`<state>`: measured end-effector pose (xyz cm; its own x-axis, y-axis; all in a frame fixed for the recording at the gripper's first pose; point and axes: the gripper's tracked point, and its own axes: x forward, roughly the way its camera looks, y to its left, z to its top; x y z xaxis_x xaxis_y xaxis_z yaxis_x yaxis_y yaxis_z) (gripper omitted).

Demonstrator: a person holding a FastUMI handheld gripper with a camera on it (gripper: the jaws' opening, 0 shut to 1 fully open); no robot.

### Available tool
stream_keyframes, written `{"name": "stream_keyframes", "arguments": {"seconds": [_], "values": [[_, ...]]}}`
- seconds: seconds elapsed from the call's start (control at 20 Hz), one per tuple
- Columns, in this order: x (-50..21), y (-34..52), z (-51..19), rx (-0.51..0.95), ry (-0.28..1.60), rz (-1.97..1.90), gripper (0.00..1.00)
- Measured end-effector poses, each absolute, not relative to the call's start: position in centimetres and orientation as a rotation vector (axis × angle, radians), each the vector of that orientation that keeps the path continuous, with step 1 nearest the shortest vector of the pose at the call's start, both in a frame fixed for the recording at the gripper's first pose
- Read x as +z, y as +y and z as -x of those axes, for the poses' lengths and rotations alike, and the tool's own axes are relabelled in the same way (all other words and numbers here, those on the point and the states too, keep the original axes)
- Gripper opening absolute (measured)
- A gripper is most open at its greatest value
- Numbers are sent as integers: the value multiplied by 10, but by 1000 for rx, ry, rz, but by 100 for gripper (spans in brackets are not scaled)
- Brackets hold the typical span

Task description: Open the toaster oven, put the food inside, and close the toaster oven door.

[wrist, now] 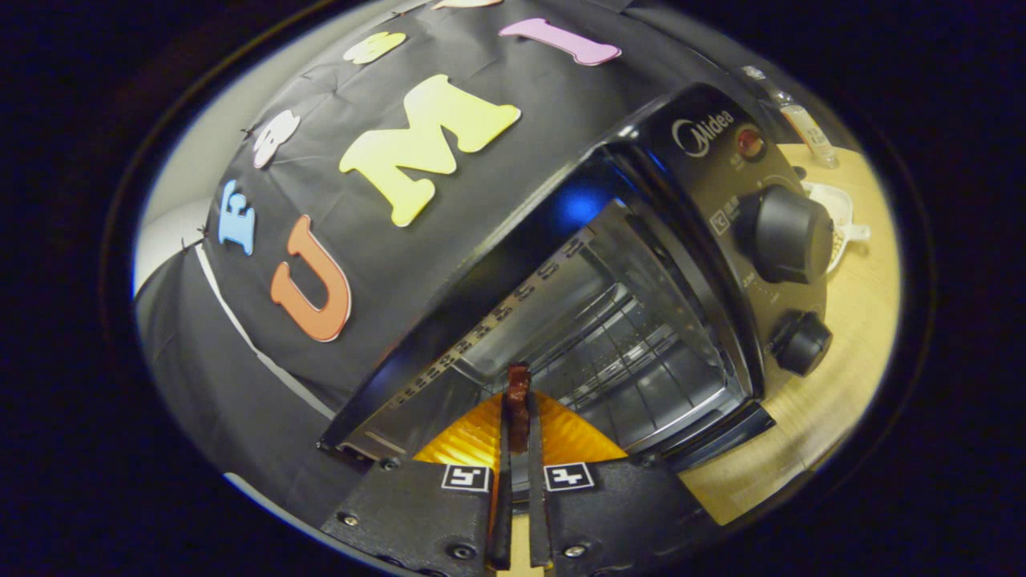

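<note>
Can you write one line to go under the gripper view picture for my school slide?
Gripper jaws shut on a dark red food piece, held at the open toaster oven.

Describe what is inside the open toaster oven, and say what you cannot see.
Inside the toaster oven a bare wire rack crosses the shiny metal cavity. The tongs, shut on a dark reddish piece of food, and an orange plate beneath them cover the front of the oven floor.
</note>
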<state>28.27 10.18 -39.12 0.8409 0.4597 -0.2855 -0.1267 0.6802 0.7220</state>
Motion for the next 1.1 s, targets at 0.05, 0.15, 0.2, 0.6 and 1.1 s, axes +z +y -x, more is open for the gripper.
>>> {"name": "stream_keyframes", "arguments": {"seconds": [0.05,0.15,0.2,0.6,1.1], "values": [[-392,102,-284,339,476,-769,13],[-396,97,-287,313,488,-773,14],[-398,94,-287,294,494,-768,16],[-395,89,-278,226,495,-632,88],[-337,90,-155,251,311,-194,99]]}}
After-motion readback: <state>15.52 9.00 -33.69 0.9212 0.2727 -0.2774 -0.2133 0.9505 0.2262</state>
